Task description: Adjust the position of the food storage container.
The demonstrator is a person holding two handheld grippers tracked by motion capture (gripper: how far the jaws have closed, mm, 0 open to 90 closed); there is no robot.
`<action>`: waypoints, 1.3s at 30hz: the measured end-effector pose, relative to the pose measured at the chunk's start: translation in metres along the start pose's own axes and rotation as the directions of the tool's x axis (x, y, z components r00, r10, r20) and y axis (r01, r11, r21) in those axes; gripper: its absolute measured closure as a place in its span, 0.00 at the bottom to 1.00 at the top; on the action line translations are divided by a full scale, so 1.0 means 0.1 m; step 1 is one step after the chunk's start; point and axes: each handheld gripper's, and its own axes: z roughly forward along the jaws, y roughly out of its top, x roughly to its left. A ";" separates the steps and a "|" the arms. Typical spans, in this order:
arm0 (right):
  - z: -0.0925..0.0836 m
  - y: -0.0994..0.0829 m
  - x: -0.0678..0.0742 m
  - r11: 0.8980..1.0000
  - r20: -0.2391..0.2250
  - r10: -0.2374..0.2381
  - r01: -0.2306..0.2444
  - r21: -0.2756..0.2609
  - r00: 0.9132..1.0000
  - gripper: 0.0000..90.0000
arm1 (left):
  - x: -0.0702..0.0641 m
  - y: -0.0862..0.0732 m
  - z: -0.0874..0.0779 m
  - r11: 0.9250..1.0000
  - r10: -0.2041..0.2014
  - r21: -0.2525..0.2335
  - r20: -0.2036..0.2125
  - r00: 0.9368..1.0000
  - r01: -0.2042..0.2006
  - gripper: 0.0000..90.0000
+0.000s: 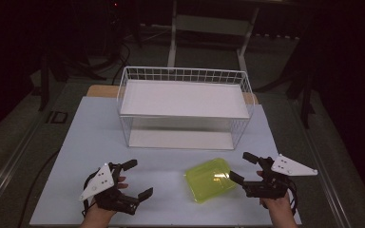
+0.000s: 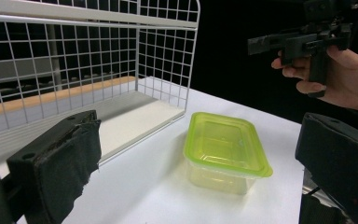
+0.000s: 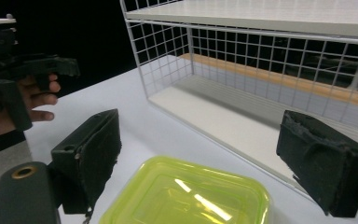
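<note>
Right gripper wide, empty | green lidded box just beside it | left gripper wide

Pale table with a rack and a tub on it

The light table carries a white wire shelf rack at upper centre and a lidded yellow-green plastic container at lower right, well apart from the rack.

no readable text, labels or signs
</note>
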 end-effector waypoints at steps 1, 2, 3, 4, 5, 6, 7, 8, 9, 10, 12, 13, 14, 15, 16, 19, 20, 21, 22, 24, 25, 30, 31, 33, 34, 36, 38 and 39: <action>0.01 0.01 0.01 1.000 -0.010 0.007 -0.007 0.012 1.000 0.15 | 0.00 0.00 0.01 1.000 0.003 0.002 0.002 1.000 -0.003 0.01; 0.01 0.01 0.01 1.000 -0.010 0.007 -0.007 0.012 1.000 0.15 | 0.00 0.00 0.01 1.000 0.003 0.002 0.002 1.000 -0.003 0.01; 0.04 0.01 0.05 0.999 -0.016 -0.004 0.004 0.037 1.000 0.15 | 0.01 0.00 0.01 1.000 0.001 0.005 0.003 1.000 -0.001 0.01; 0.05 0.01 0.06 0.999 -0.024 -0.007 0.008 0.046 1.000 0.15 | 0.01 0.00 0.01 1.000 0.001 0.003 0.002 1.000 -0.001 0.01; 0.07 0.01 0.07 0.999 -0.031 -0.009 0.011 0.050 0.999 0.15 | 0.00 0.00 0.01 1.000 0.003 0.005 0.008 1.000 -0.003 0.01; 0.07 0.01 0.07 0.999 -0.031 -0.009 0.011 0.050 0.999 0.15 | 0.00 0.00 0.01 1.000 0.003 0.005 0.008 1.000 -0.003 0.01; 0.11 0.01 0.10 0.997 -0.063 -0.013 0.018 0.076 0.998 0.15 | -0.01 0.00 0.02 1.000 0.007 0.007 0.007 1.000 -0.007 0.01; 0.11 0.01 0.10 0.997 -0.063 -0.013 0.018 0.076 0.998 0.15 | -0.01 0.00 0.02 1.000 0.007 0.007 0.007 1.000 -0.007 0.01; 0.13 0.00 0.11 0.996 -0.118 0.020 -0.010 0.084 0.993 0.15 | -0.01 -0.01 0.02 1.000 0.011 0.007 0.008 1.000 -0.011 0.01; 0.13 0.00 0.11 0.996 -0.118 0.020 -0.010 0.084 0.993 0.15 | -0.01 -0.01 0.02 1.000 0.011 0.007 0.008 1.000 -0.011 0.01; 0.17 -0.01 0.13 0.994 -0.145 0.031 -0.016 0.106 0.989 0.15 | 0.00 -0.01 0.02 1.000 0.011 0.009 0.007 1.000 -0.011 0.01; 0.19 -0.03 0.15 0.992 -0.149 0.024 -0.005 0.122 0.988 0.15 | 0.00 -0.01 0.02 1.000 0.010 0.008 0.006 1.000 -0.010 0.01; 0.19 -0.05 0.17 0.991 -0.153 0.018 0.003 0.135 0.988 0.17 | 0.00 -0.01 0.02 1.000 0.010 0.008 0.006 1.000 -0.010 0.01; 0.20 -0.08 0.19 0.990 -0.150 0.017 0.004 0.142 0.989 0.18 | 0.01 -0.01 0.02 1.000 0.005 0.005 0.006 1.000 -0.005 0.01; 0.20 -0.08 0.19 0.990 -0.150 0.017 0.004 0.142 0.989 0.18 | 0.01 -0.01 0.02 1.000 0.005 0.005 0.006 1.000 -0.005 0.01; 0.22 -0.18 0.22 0.983 -0.165 0.035 -0.004 0.185 0.986 0.34 | 0.01 -0.01 0.02 1.000 0.008 0.002 0.009 1.000 -0.008 0.01; 0.22 -0.18 0.22 0.983 -0.165 0.035 -0.004 0.185 0.986 0.34 | 0.01 -0.01 0.02 1.000 0.008 0.002 0.009 1.000 -0.008 0.01; 0.22 -0.23 0.24 0.977 -0.153 0.016 0.017 0.210 0.988 0.47 | 0.00 -0.01 0.02 1.000 0.006 0.001 0.009 1.000 -0.006 0.01; 0.22 -0.25 0.25 0.977 -0.136 0.006 0.023 0.212 0.991 0.50 | 0.00 -0.01 0.02 1.000 0.007 0.001 0.011 1.000 -0.007 0.01; 0.21 -0.30 0.28 0.972 -0.103 -0.019 0.043 0.231 0.995 0.63 | 0.00 -0.01 0.01 1.000 0.010 0.002 0.009 1.000 -0.010 0.01; 0.21 -0.32 0.29 0.967 -0.110 -0.023 0.050 0.249 0.994 0.65 | 0.00 -0.01 0.01 1.000 0.010 0.002 0.009 1.000 -0.010 0.01; 0.25 -0.38 0.32 0.947 -0.119 -0.052 0.087 0.310 0.991 0.84 | 0.00 -0.01 0.02 1.000 0.009 0.002 0.012 1.000 -0.009 0.01; 0.27 -0.43 0.31 0.941 -0.118 -0.051 0.087 0.328 0.992 0.95 | -0.01 -0.01 0.02 1.000 0.010 0.003 0.012 1.000 -0.010 0.01; 0.31 -0.49 0.29 0.929 -0.129 -0.042 0.086 0.360 0.991 1.00 | -0.01 0.00 0.02 1.000 0.013 0.004 0.015 1.000 -0.013 0.01; 0.32 -0.51 0.28 0.926 -0.136 -0.043 0.091 0.368 0.990 1.00 | -0.01 -0.01 0.02 1.000 0.013 0.004 0.015 1.000 -0.013 0.01; 0.36 -0.56 0.29 0.915 -0.160 -0.036 0.097 0.391 0.986 1.00 | -0.01 -0.01 0.03 1.000 0.011 0.006 0.017 1.000 -0.011 0.01; 0.38 -0.59 0.30 0.911 -0.170 -0.032 0.098 0.400 0.985 1.00 | -0.01 -0.01 0.03 1.000 0.010 0.006 0.018 1.000 -0.010 0.01; 0.43 -0.63 0.33 0.905 -0.200 -0.031 0.113 0.411 0.979 1.00 | -0.01 -0.01 0.03 1.000 0.014 0.010 0.018 1.000 -0.014 0.01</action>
